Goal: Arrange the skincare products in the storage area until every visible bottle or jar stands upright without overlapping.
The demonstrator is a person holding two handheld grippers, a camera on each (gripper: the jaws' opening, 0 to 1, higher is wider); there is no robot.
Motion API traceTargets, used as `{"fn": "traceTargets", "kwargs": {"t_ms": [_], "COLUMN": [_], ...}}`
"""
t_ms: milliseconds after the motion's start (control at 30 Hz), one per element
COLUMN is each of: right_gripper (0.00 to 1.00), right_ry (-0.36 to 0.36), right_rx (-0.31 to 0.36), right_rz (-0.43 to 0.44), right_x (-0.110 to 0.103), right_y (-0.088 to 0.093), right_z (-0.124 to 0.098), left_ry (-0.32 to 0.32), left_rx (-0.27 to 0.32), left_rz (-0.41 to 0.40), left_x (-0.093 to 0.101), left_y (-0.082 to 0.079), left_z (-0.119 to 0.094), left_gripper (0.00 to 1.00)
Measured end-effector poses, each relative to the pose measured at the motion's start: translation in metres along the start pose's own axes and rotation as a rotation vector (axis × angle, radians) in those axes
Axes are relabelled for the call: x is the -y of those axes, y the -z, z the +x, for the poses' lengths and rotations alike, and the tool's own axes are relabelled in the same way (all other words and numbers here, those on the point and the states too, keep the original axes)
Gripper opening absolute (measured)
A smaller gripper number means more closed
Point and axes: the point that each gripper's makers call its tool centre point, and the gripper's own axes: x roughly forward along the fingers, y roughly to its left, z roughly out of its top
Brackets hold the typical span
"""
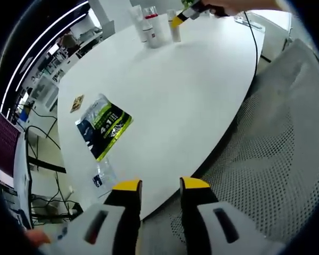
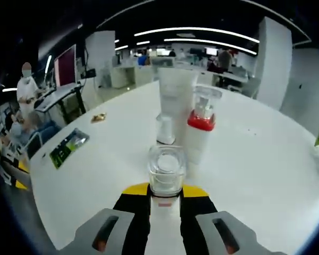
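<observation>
In the right gripper view, the right gripper (image 2: 165,192) has its yellow-tipped jaws closed against the sides of a small white bottle with a clear cap (image 2: 165,172), which stands upright between them on the white table (image 2: 266,159). Just beyond it stands a second bottle with a red collar and clear cap (image 2: 200,130), upright. To its left is a tall white tube (image 2: 175,103), also upright, resting on its cap. These three stand close together; whether any of them touch cannot be told from this angle. Further left on the table lie a green and dark packet (image 2: 68,146) and a small brown item (image 2: 99,117). Past the table edge, a person (image 2: 26,87) stands by a desk in an open office.

In the left gripper view, the left gripper (image 1: 160,187) hovers with its jaws parted and nothing between them, above the near edge of the table (image 1: 191,106) and beside a grey mesh chair (image 1: 287,159). Close ahead on the table lies the green and dark packet (image 1: 103,126), flat, with a small clear wrapper (image 1: 102,175) near the edge and the brown item (image 1: 77,103) just beyond. Well apart from the left gripper, at the far end of the table, the cluster of bottles (image 1: 154,26) stands upright, and the right gripper (image 1: 179,18) reaches in beside them, held by a hand (image 1: 239,6).
</observation>
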Motion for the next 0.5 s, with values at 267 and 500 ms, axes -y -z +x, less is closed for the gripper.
{"fn": "traceTargets", "kwargs": {"t_ms": [267, 500], "right_gripper": [0.15, 0.15], "right_ry": [0.063, 0.093], "right_rx": [-0.022, -0.03], "right_rz": [0.021, 0.002], "right_x": [0.005, 0.004], "right_y": [0.002, -0.001], "right_z": [0.007, 0.014], "left_ry": [0.001, 0.001], "left_rx": [-0.003, -0.004], "left_rz": [0.001, -0.001], "left_x": [0.0, 0.0], "left_y": [0.001, 0.001], "left_z": [0.0, 0.0], "left_gripper": [0.23, 0.22]}}
